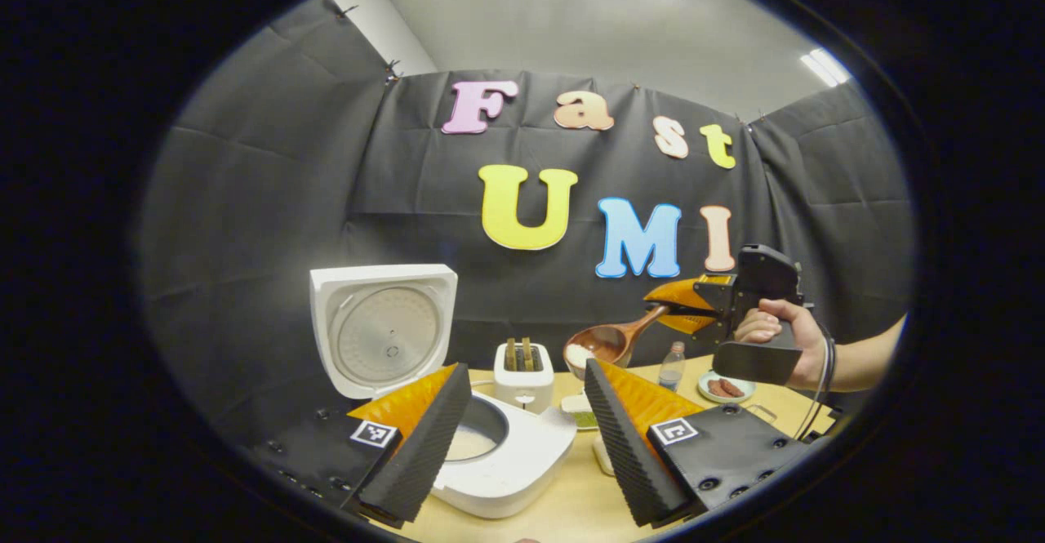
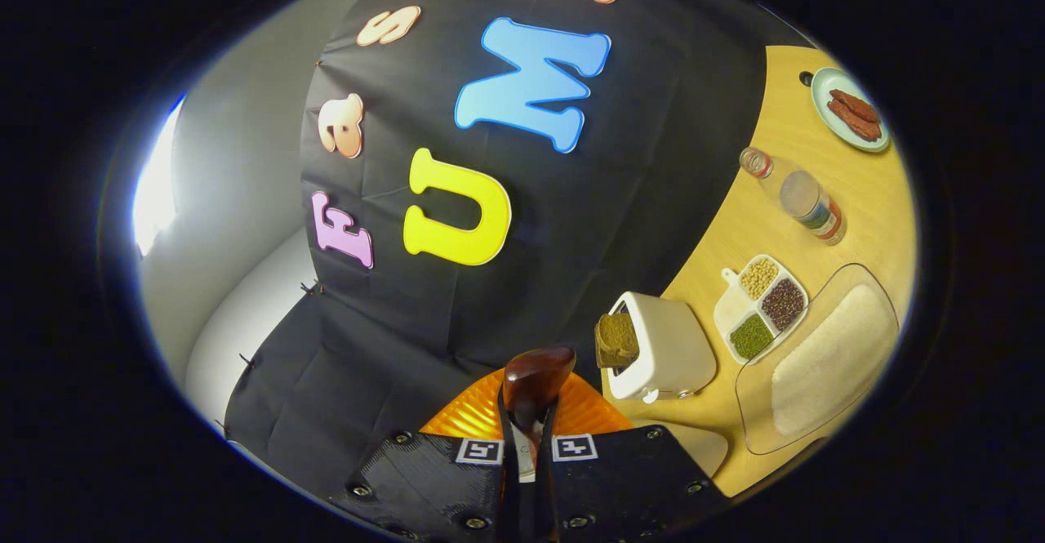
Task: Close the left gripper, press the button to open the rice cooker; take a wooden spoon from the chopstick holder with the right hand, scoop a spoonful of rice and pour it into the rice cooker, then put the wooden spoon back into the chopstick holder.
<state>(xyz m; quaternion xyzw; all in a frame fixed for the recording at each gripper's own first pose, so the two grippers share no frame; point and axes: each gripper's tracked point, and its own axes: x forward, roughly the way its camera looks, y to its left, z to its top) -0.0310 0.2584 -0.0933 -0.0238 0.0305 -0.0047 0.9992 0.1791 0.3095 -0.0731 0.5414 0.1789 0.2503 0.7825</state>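
Observation:
The white rice cooker stands with its lid raised, and pale rice lies in the inner pot. My left gripper is open just in front of the cooker, its fingers wide apart with nothing between them. To the right a hand holds my right gripper in the air, shut on the handle of a wooden spoon. The spoon's bowl carries some white rice and hangs above the table, right of the cooker. In the right gripper view my right gripper pinches the spoon's handle.
A white toaster with bread slices stands behind the cooker. On the wooden table are a divided dish of beans, a clear tub of rice, a small bottle and a plate of sausages.

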